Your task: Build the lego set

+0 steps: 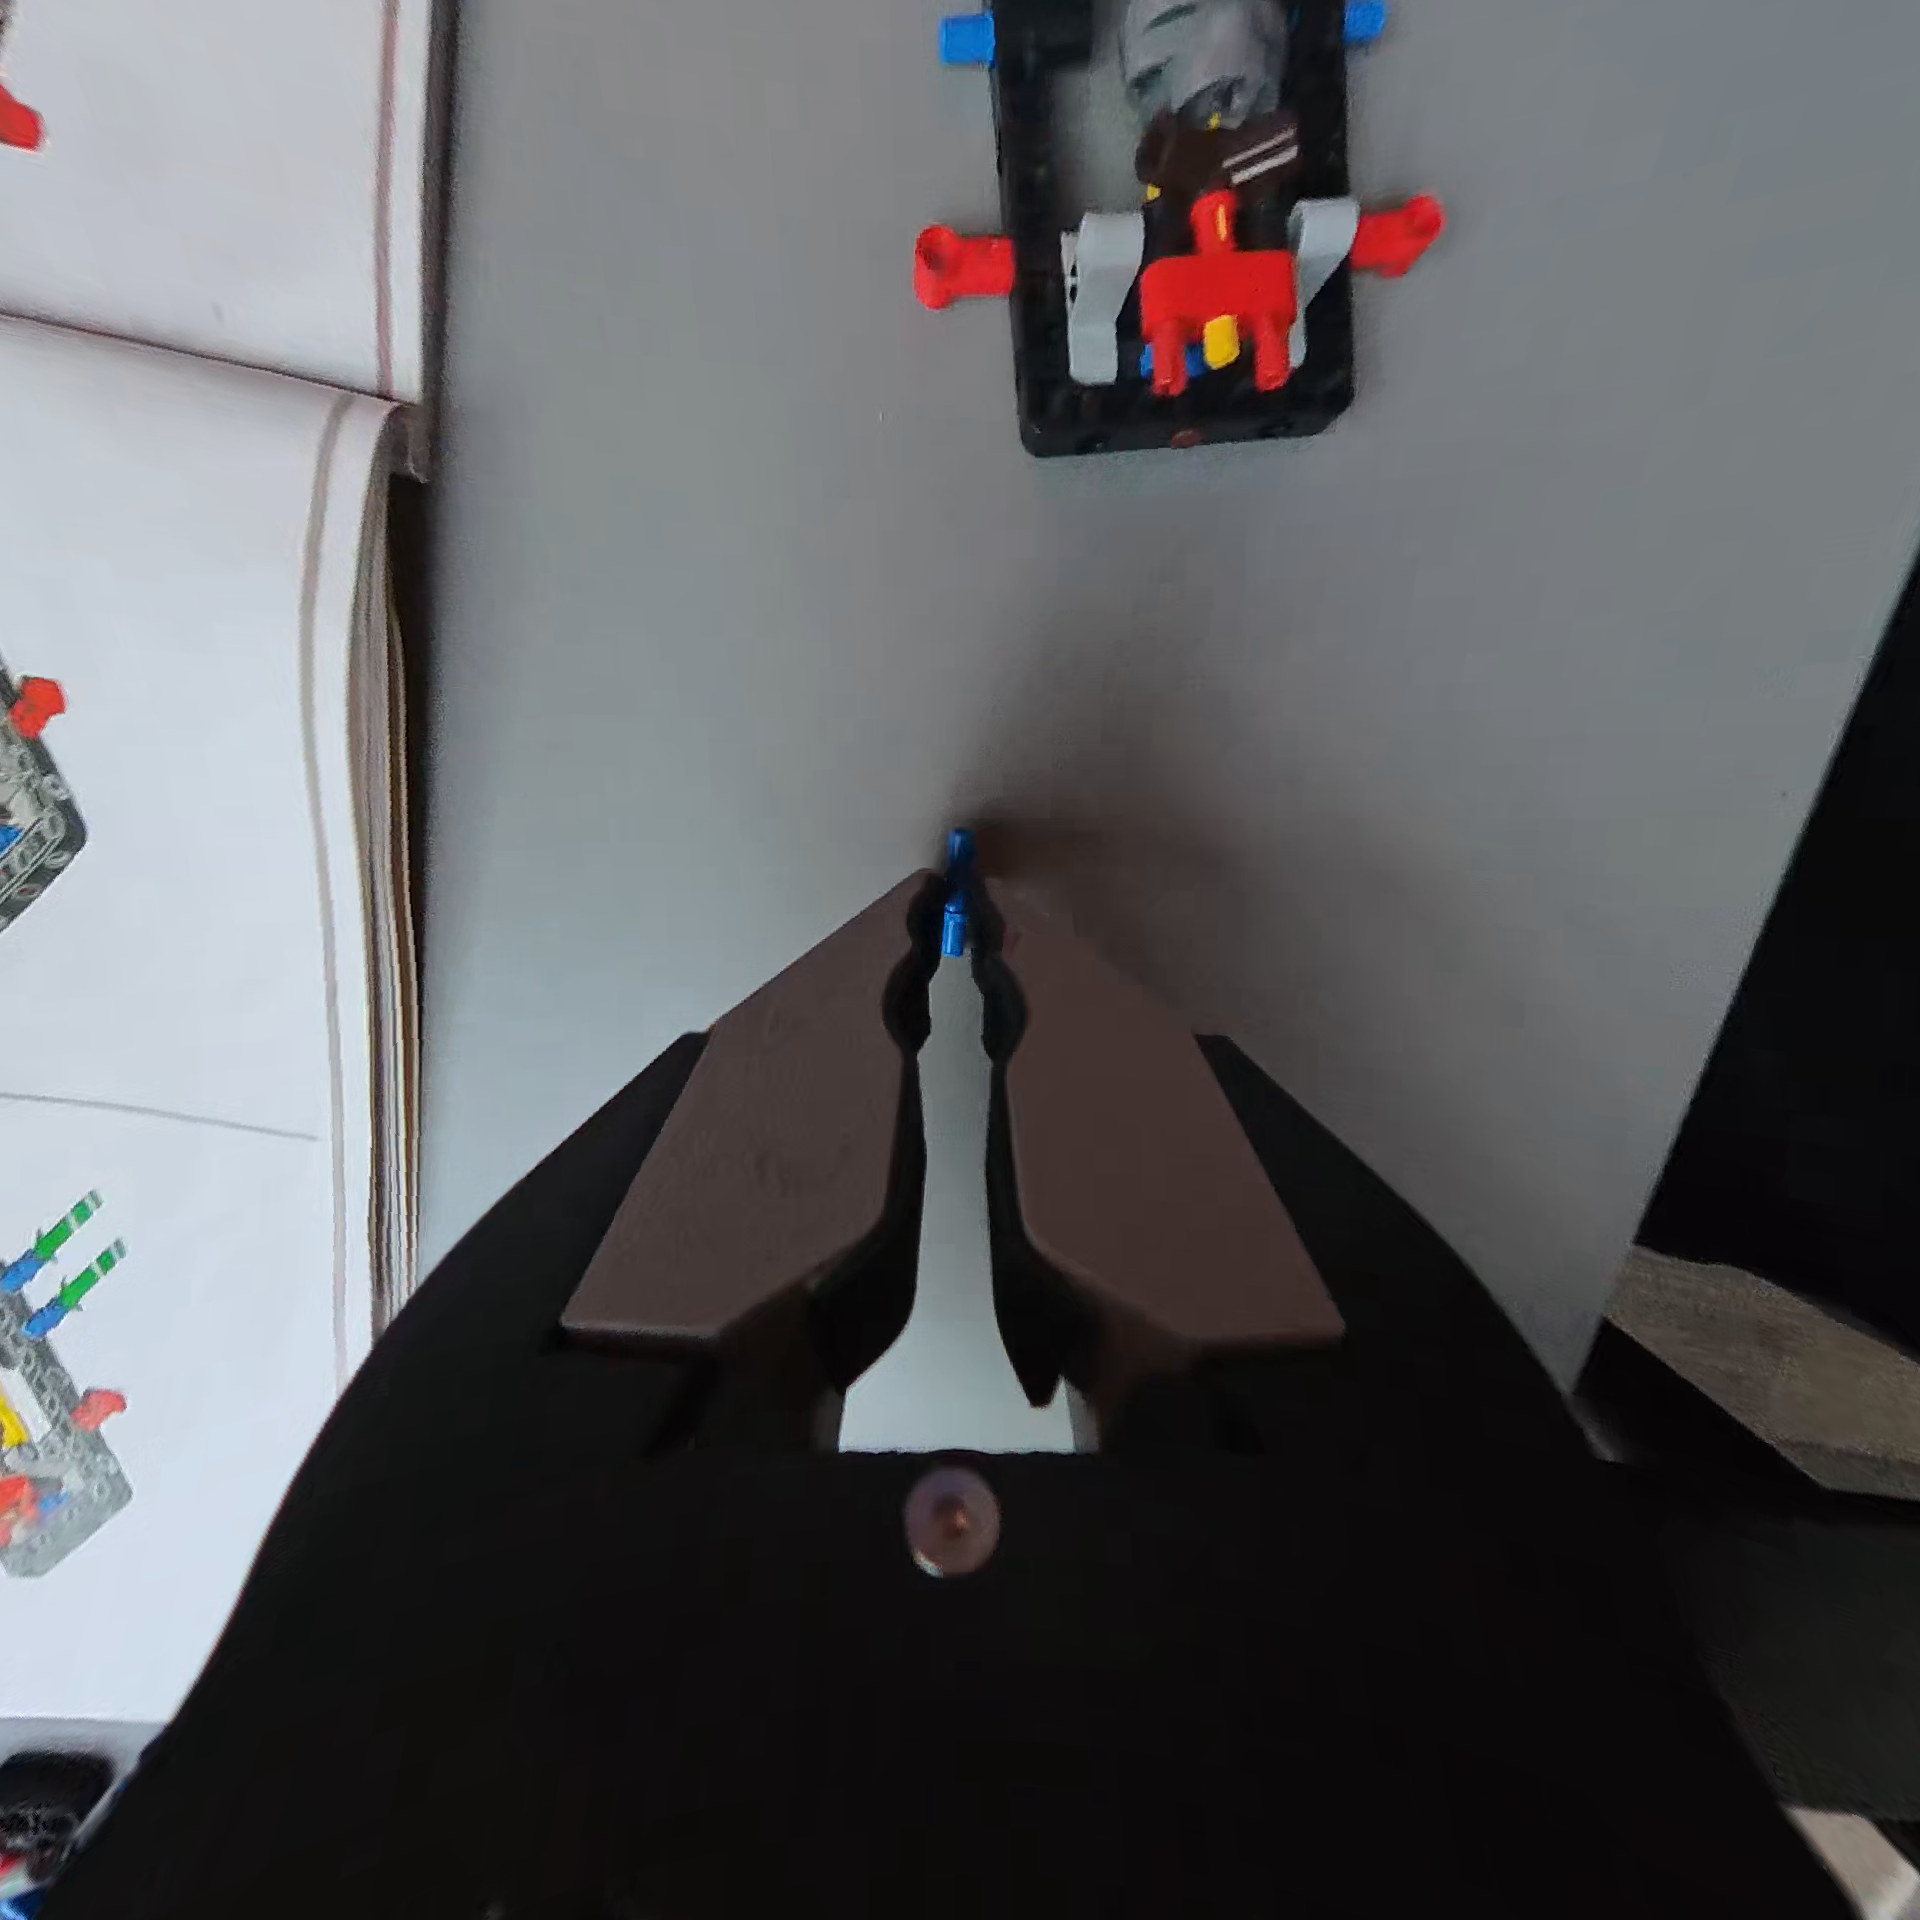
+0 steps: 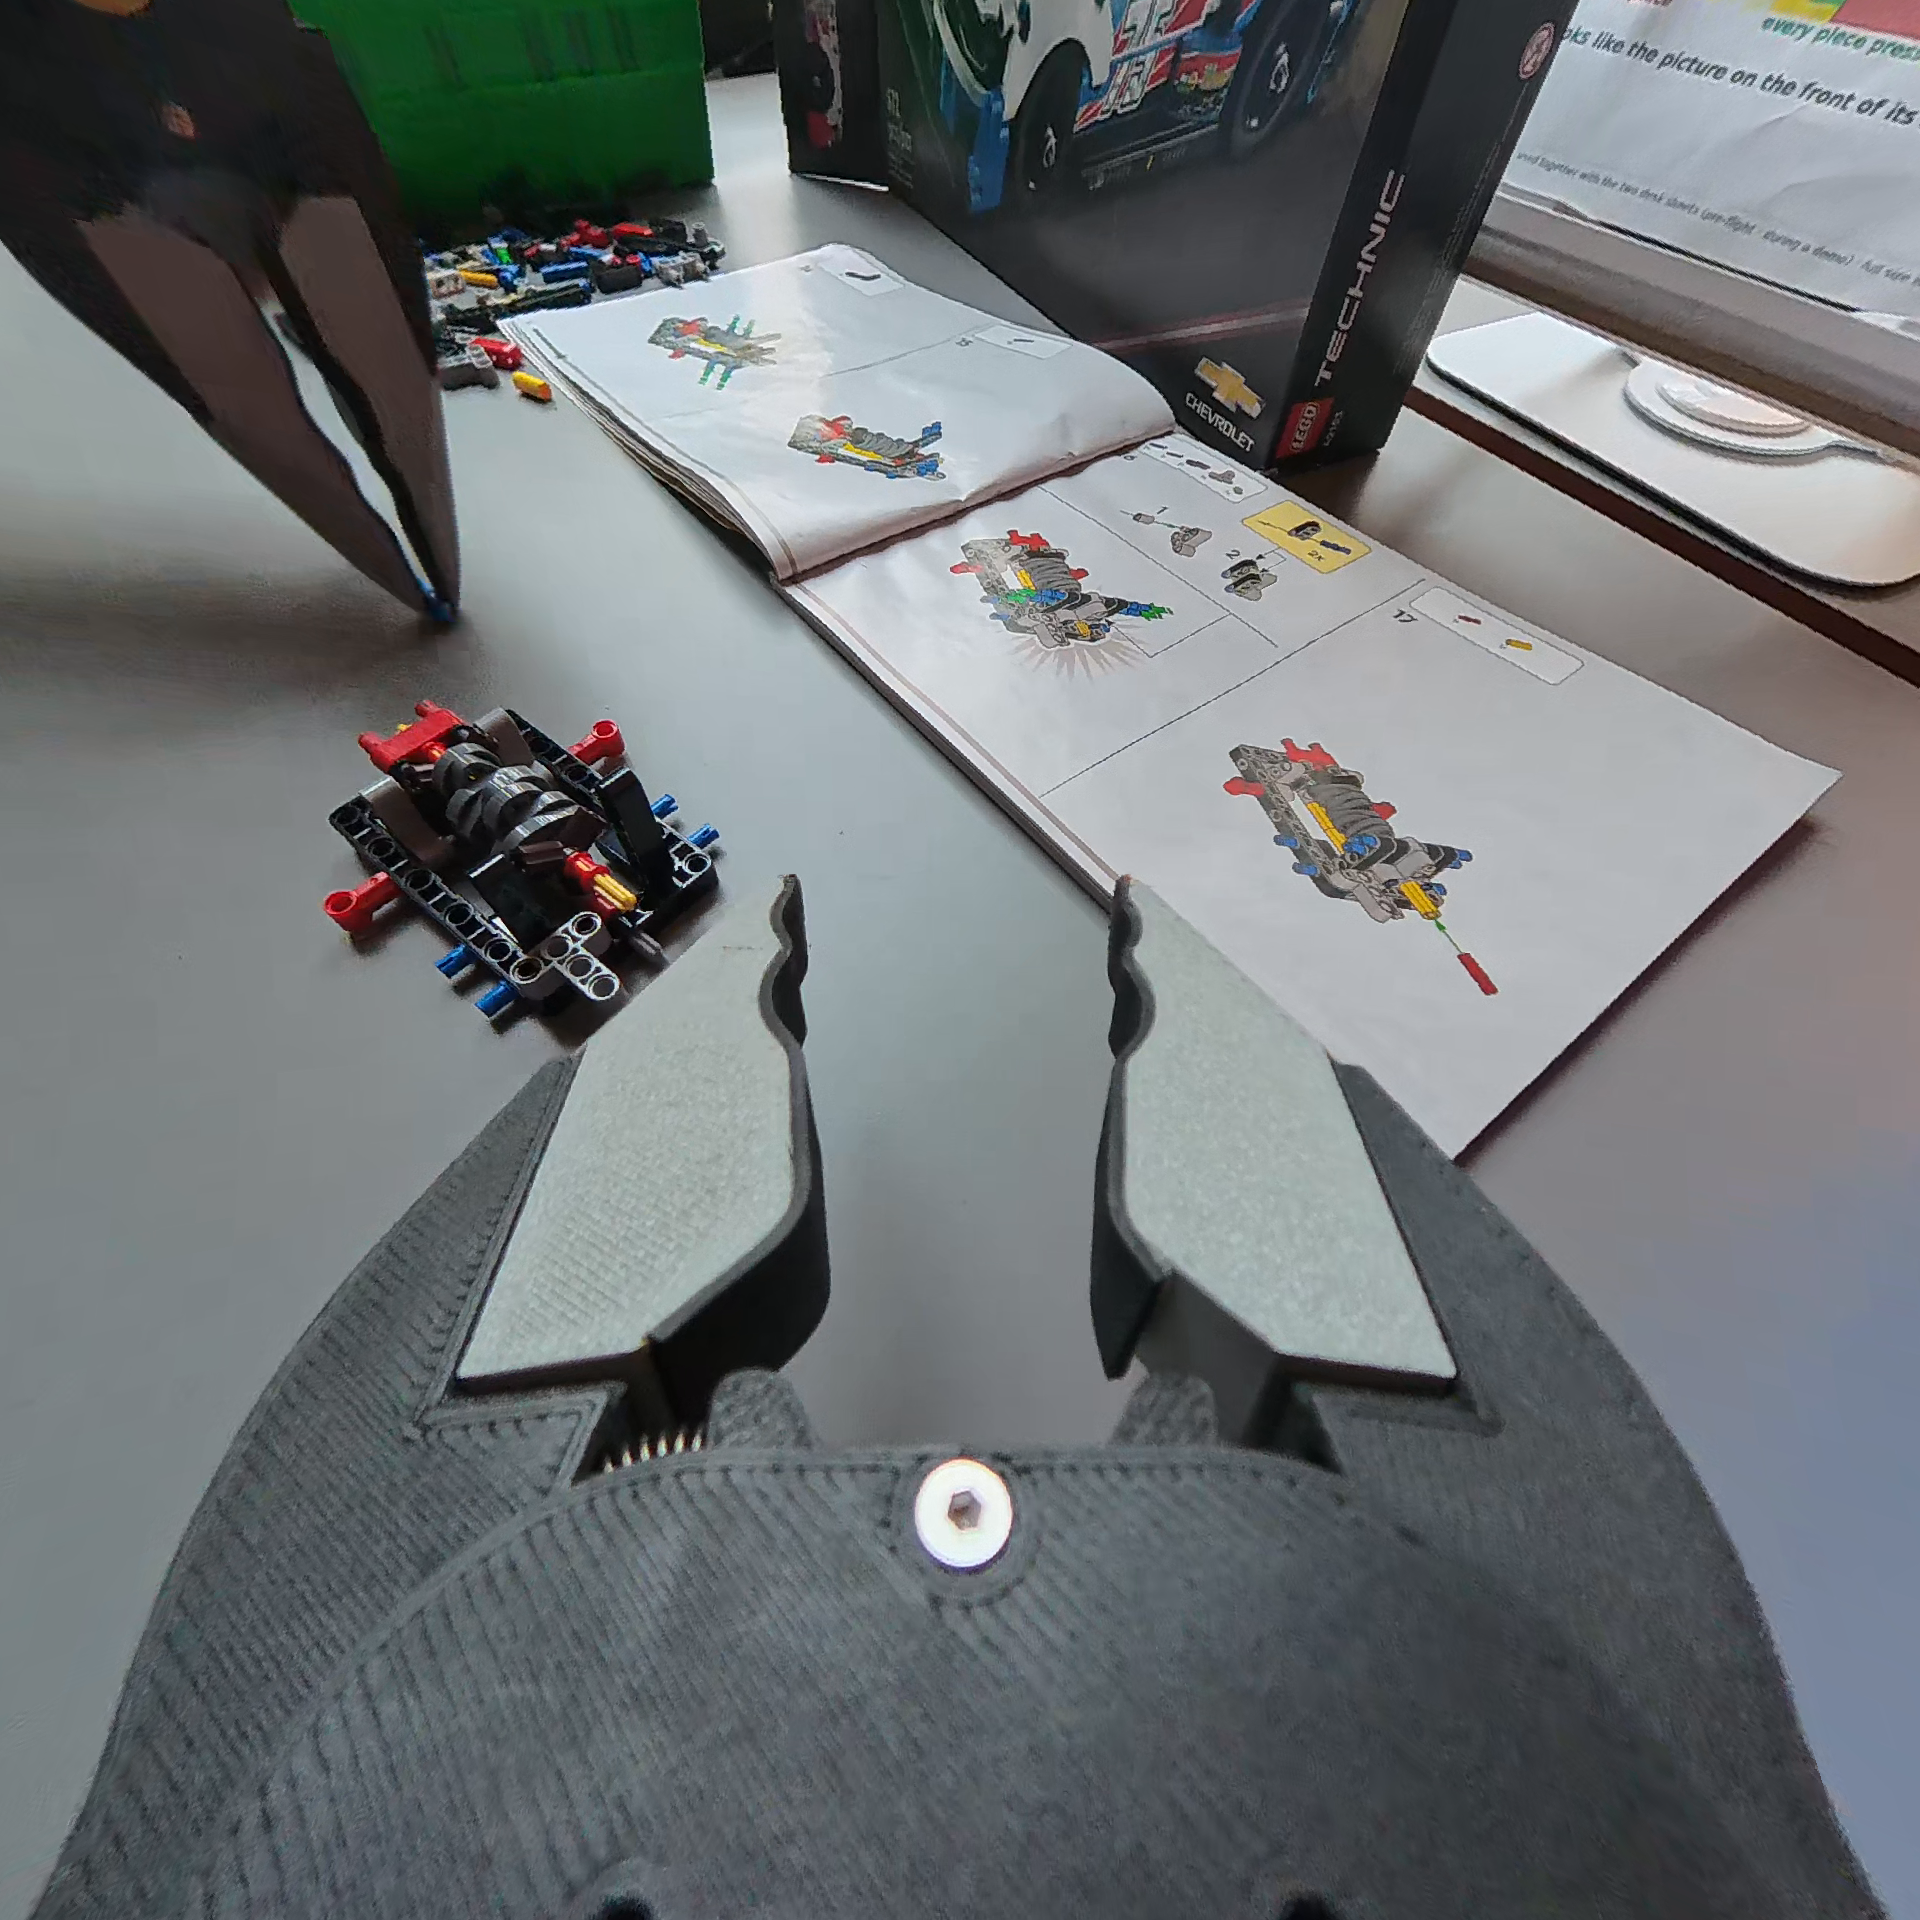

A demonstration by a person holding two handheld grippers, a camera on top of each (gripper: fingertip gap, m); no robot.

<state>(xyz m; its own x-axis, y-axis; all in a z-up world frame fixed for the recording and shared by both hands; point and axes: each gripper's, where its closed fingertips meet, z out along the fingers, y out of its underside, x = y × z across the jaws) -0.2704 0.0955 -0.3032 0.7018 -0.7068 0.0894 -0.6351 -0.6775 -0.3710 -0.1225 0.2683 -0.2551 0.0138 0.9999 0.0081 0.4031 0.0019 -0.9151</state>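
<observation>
Left gripper [image 1: 958, 899]: fingers pinch a tiny blue pin [image 1: 957, 914], middle of frame.
Right gripper [image 2: 956, 914]: fingers wide open, holding nothing.
Risk: pin may slip, grip is only at the tips.

- The setting reads as an office or demo desk: a smooth grey tabletop [image 2: 935, 727] fills both views.
- At twelve o'clock in the right wrist view stands a dark retail set box [image 2: 1195, 156] with a race car pictured on it.
- An open instruction booklet [image 2: 1299, 727] lies flat at one o'clock.
- Loose bricks [image 2: 561, 270] sit at eleven o'clock before a green bin [image 2: 520, 94].
- A printed sheet [image 2: 1745, 125] and a white pad [image 2: 1662, 436] lie at two o'clock.
</observation>
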